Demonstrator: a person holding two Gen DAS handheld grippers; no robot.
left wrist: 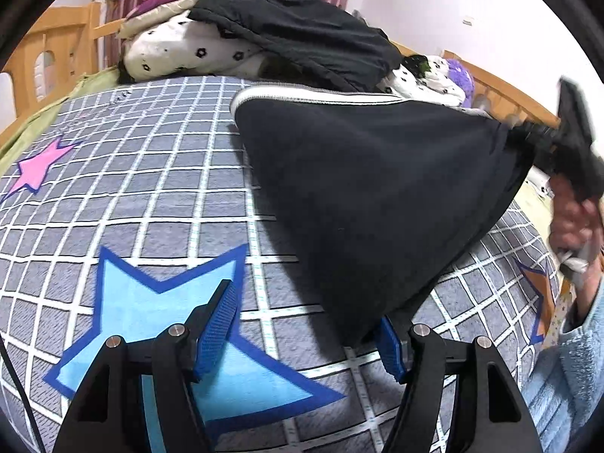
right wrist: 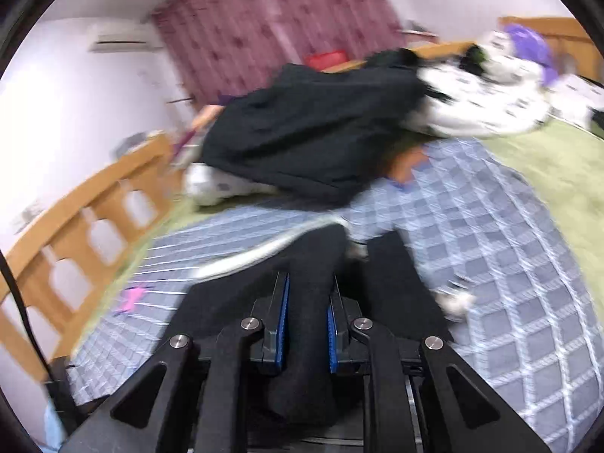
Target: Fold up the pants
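Black pants (left wrist: 377,196) with a white side stripe (left wrist: 302,96) hang stretched above the checked bedspread (left wrist: 113,204). My left gripper (left wrist: 305,324) is open, its blue pads wide apart; the right pad (left wrist: 392,351) sits under the pants' lower corner. My right gripper (left wrist: 528,132) shows at the far right of the left wrist view, shut on the pants' upper corner. In the blurred right wrist view the right gripper (right wrist: 307,302) clamps a bunch of the black pants (right wrist: 309,339) between its blue pads.
A heap of dark clothing (left wrist: 302,34) and spotted white bedding (left wrist: 177,49) lies at the head of the bed. A wooden bed rail (right wrist: 94,219) runs along the side. A pink curtain (right wrist: 271,22) hangs behind.
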